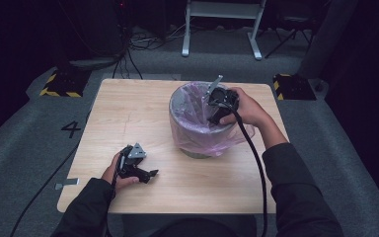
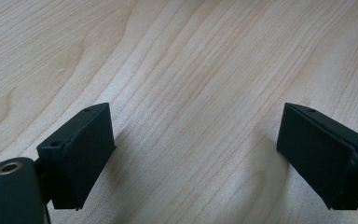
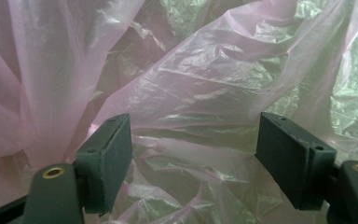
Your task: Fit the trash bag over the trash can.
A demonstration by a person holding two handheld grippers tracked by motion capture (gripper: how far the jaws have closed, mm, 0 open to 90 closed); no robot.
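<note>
Reaching into the mouth of the grey bin (image 1: 197,133) with your right gripper (image 1: 216,114), you have its jaws spread wide and gripping nothing; the pink bag (image 1: 212,145) lining the bin lies loose in front of them. The bin stands right of centre on the wooden table (image 1: 128,113), toward the far side, with the bag's edge folded over the rim and hanging down the near wall. Your left gripper (image 1: 150,174) rests low over the near left part of the table, well apart from the bin, its jaws also apart and empty.

Crumpled folds of the bag (image 3: 191,88) crowd the space ahead of your right gripper (image 3: 193,158), one broad sheet slanting across just beyond the pads; that is what stands in the way inside. From above you cannot see these folds in any detail, since your right hand (image 1: 246,111) covers the bin's right rim. Along the left gripper (image 2: 193,149), bare wood grain (image 2: 191,60) runs between the pads.

Beyond the table, on the grey floor, stand a white frame (image 1: 222,24) and two yellow-and-black striped blocks (image 1: 59,84).
</note>
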